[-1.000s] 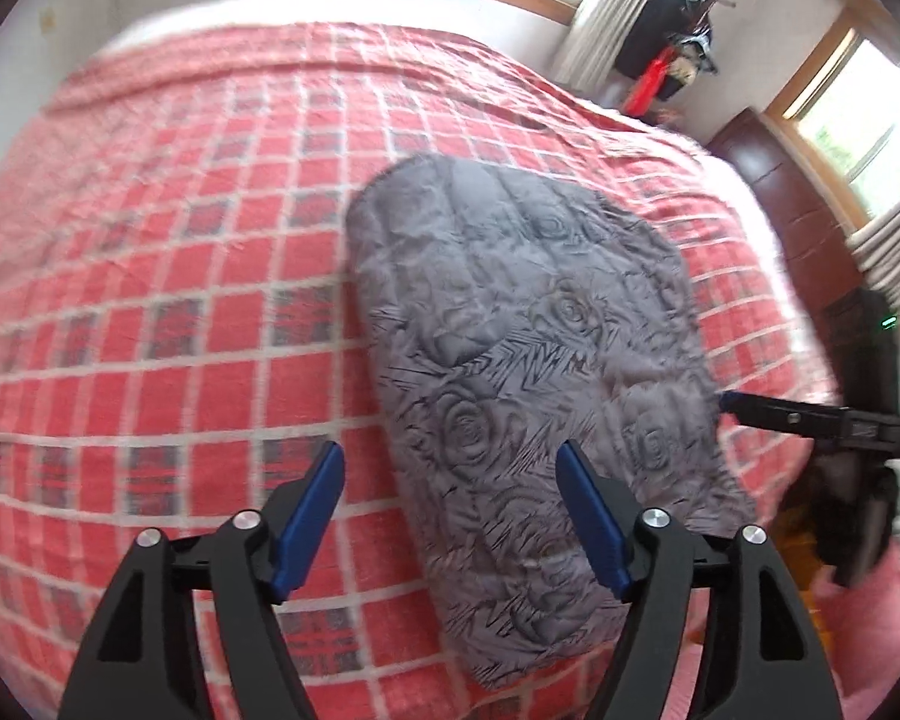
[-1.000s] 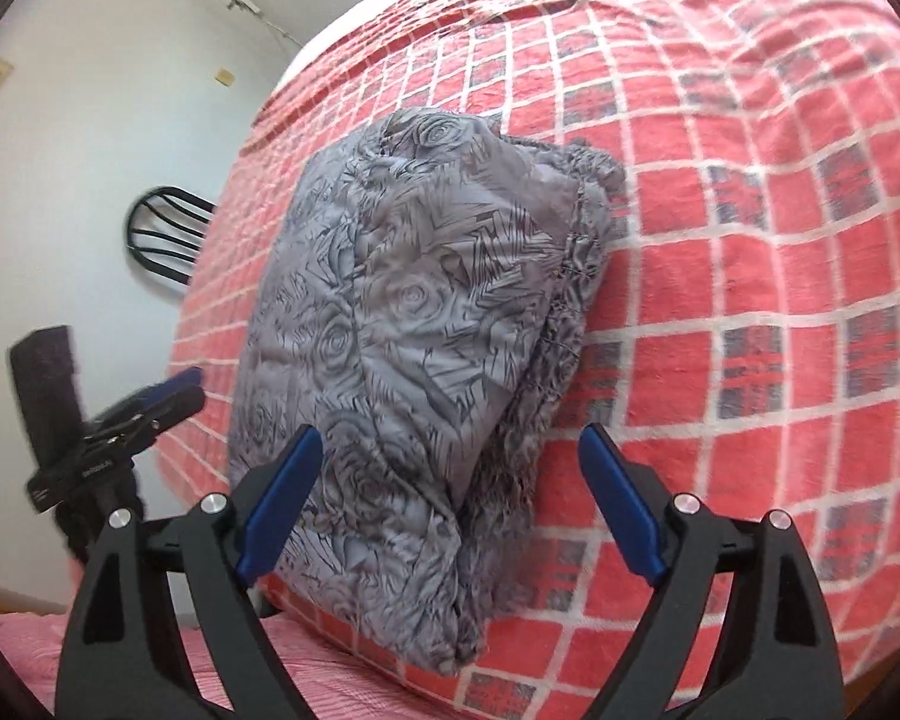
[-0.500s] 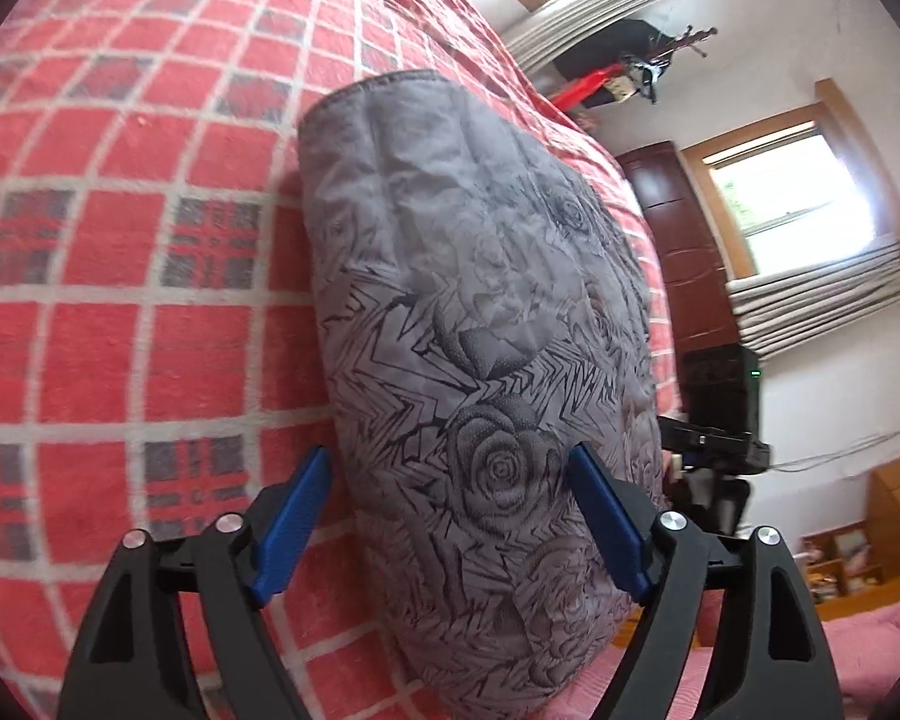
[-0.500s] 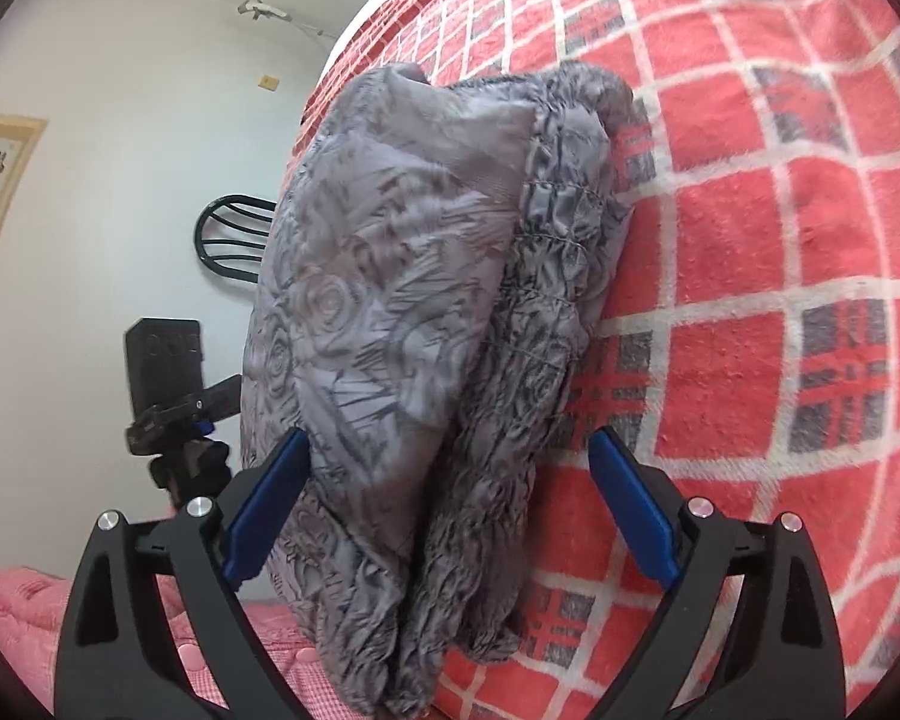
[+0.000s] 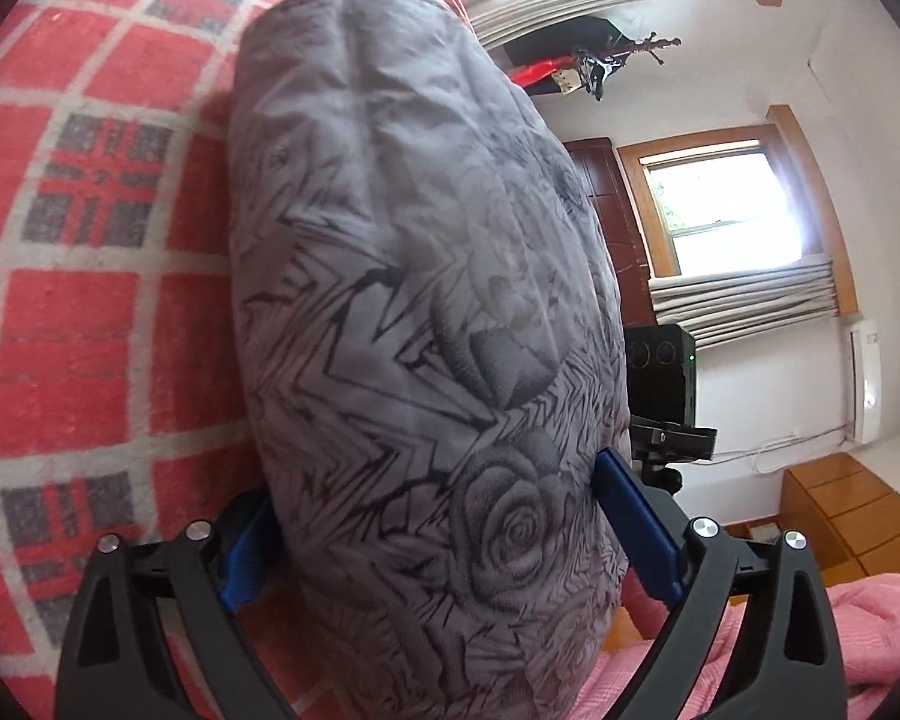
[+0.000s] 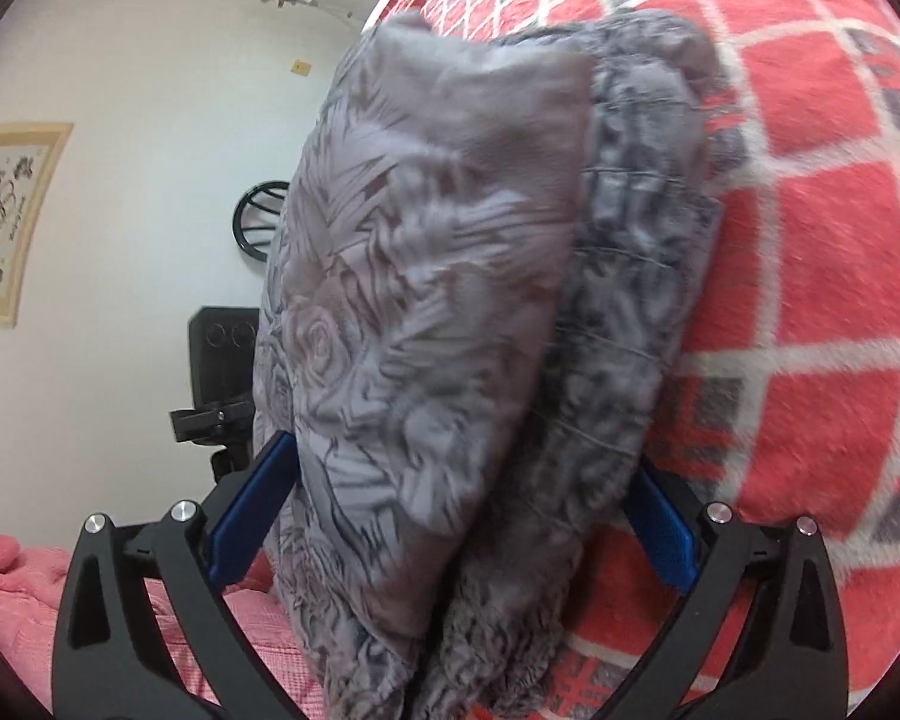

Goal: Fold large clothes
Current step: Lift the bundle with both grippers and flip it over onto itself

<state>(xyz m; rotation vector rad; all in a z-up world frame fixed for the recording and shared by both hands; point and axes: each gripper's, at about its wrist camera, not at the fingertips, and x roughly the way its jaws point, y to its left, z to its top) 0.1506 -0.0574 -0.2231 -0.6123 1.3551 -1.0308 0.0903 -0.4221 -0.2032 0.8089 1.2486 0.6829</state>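
Observation:
A folded grey garment with a rose print (image 5: 426, 312) lies on a red checked bed cover (image 5: 72, 312). My left gripper (image 5: 444, 534) is open, its blue fingers (image 5: 636, 534) standing on either side of the garment's near end. In the right wrist view the same garment (image 6: 450, 312) shows as a thick stack of layers with a gathered edge. My right gripper (image 6: 450, 516) is open too, with its fingers (image 6: 660, 528) astride that stack on both sides. Neither pair of jaws has closed on the cloth.
The checked cover (image 6: 810, 240) stretches away on the bed. A black tripod-mounted device (image 5: 660, 372) stands beside the bed, also in the right wrist view (image 6: 222, 372). A pink cloth (image 5: 840, 648) lies low. Windows, a wooden dresser (image 5: 858, 516) and a black chair (image 6: 258, 222) stand farther off.
Both grippers have moved down and forward onto the garment's edge, so the bundle now sits between each pair of open fingers. The garment itself has not shifted.

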